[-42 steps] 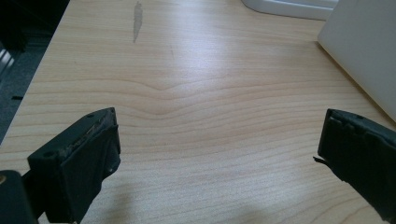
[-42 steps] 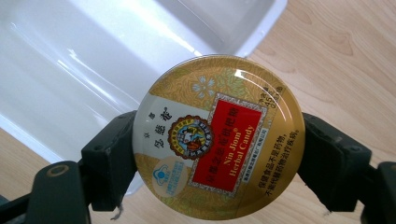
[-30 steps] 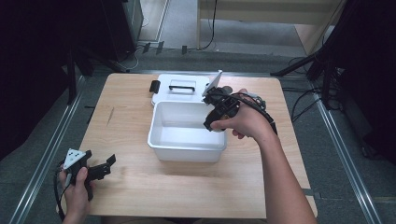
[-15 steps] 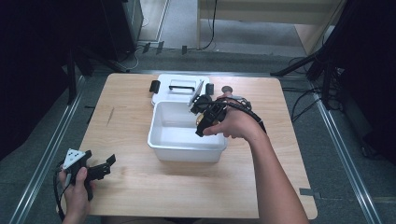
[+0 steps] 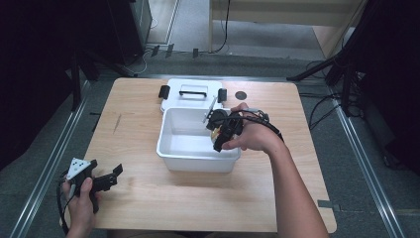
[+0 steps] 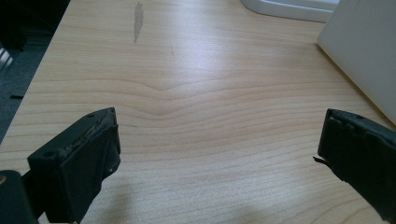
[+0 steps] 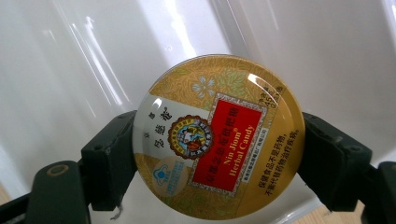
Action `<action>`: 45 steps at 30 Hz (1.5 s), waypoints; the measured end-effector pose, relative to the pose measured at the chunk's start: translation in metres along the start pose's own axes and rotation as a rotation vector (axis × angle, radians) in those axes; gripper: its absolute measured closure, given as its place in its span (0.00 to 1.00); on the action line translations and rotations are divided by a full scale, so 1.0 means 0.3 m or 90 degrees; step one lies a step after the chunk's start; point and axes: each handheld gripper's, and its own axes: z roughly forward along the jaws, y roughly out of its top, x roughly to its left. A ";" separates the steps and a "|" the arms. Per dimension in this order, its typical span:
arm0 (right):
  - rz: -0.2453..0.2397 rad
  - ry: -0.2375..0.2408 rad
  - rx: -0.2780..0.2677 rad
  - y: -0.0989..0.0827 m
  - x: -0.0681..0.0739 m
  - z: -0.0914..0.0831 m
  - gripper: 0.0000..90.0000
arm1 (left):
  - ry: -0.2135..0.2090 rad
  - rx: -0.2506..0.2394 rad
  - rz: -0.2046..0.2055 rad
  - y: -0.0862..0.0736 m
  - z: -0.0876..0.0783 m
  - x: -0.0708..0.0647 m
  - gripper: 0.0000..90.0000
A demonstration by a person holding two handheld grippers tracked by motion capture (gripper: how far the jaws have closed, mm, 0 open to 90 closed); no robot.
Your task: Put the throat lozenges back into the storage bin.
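Note:
A round gold candy tin [image 7: 219,135] with a red label is clamped at its edges by my right gripper [image 7: 217,161], which is shut on it. In the high view that gripper [image 5: 218,133] reaches down into the right side of the white plastic bin [image 5: 198,161], with a bit of the tin [image 5: 214,134] showing yellow under the hand. The bin's glossy white inside [image 7: 93,56] lies just behind the tin. My left gripper [image 5: 113,174] rests at the table's front left corner, and its jaws [image 6: 217,154] stand wide open over bare wood.
The bin's white lid [image 5: 192,94] with a black handle and black clips lies flat behind the bin. A small dark round mark [image 5: 240,94] is on the table to the lid's right. The bin's outer wall [image 6: 364,46] rises at the right of the left gripper view.
My right hand has come down and to the left with the tin, from above the bin's right rim into the bin. The left hand has stayed put.

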 end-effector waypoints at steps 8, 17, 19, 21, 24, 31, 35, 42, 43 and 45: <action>-0.008 0.002 0.011 -0.018 0.004 0.027 0.23 | 0.000 0.000 0.000 0.000 0.000 0.000 0.00; -0.015 0.007 0.023 -0.028 0.004 0.063 0.23 | 0.000 -0.001 0.000 0.000 0.000 0.000 0.00; -0.021 0.003 0.031 -0.026 0.006 0.071 0.22 | 0.001 -0.001 0.000 0.000 0.000 -0.001 0.00; -0.025 0.000 0.038 -0.023 0.009 0.079 0.23 | 0.001 0.000 0.001 0.000 0.000 -0.001 0.00; -0.018 0.001 0.049 -0.014 0.009 0.091 0.23 | 0.001 0.001 0.001 0.000 0.000 -0.001 0.00; -0.010 -0.011 0.068 -0.005 0.007 0.099 0.22 | 0.000 0.001 0.000 0.000 0.000 0.000 0.00; -0.005 -0.014 0.068 -0.005 0.007 0.100 0.20 | -0.001 -0.001 -0.001 0.000 0.001 0.001 0.00; 0.001 -0.022 0.049 -0.013 0.013 0.080 0.21 | 0.000 -0.002 -0.001 0.000 0.001 0.000 0.00; 0.016 -0.024 0.038 -0.015 0.013 0.062 0.22 | 0.000 -0.001 -0.001 0.000 0.000 0.000 0.00; 0.025 -0.027 0.029 -0.016 0.013 0.051 0.22 | 0.000 -0.002 -0.001 0.000 0.000 0.000 0.00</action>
